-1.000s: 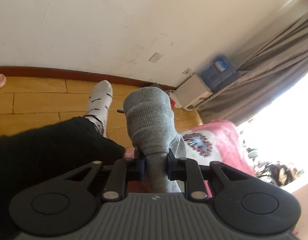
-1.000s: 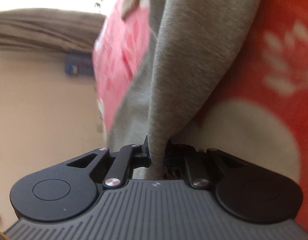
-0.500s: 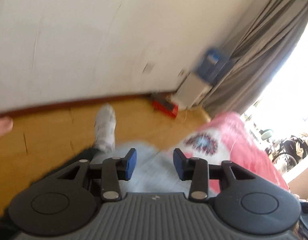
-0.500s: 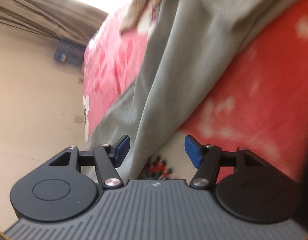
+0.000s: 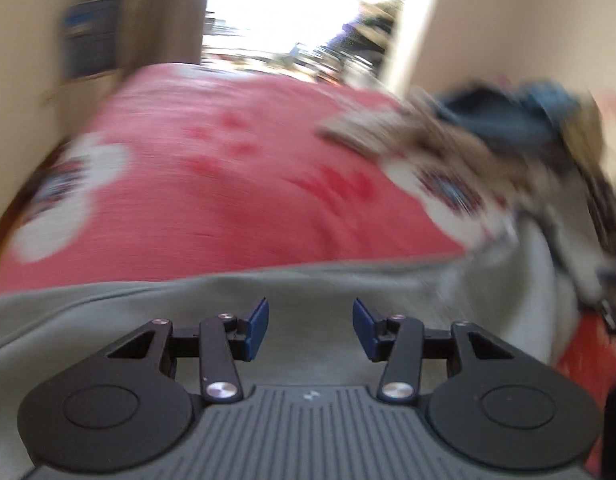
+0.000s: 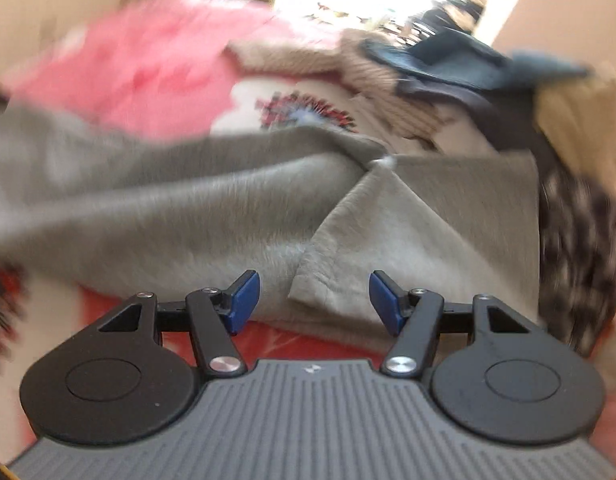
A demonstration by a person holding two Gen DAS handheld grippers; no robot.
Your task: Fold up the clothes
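Garment under work: one grey sweatshirt (image 6: 212, 216) of fleecy knit, lying flat on the bed's red and pink blanket (image 5: 236, 200). In the right wrist view the sweatshirt spreads across the middle of the picture. A sleeve or folded panel (image 6: 391, 240) lies over the body fabric, and its hem edge ends just beyond the tool tips. A small white mark shows at the point where the folds meet. In the left wrist view the same grey fabric (image 5: 308, 304) fills the lower band of the picture, with a seam line along its far edge.

Left tool (image 5: 309, 328): jaws have just been opening and now stand moderately wide. The blue pads (image 5: 256, 326) press on nothing. Grey fabric lies beneath the gap, not gripped.

Right tool (image 6: 313, 300): jaws have just been opening and stand wide apart. The hem of the sleeve lies between and beyond the pads (image 6: 244, 300), untouched by either.

Count: two tools, one grey sweatshirt, one blanket.

Beyond the sweatshirt, at its far right, sits one heap of unfolded clothes (image 6: 459, 80). It includes a beige ribbed knit, a dark blue item and a dark spotted piece. Motion blur prevents an exact count of the heap.
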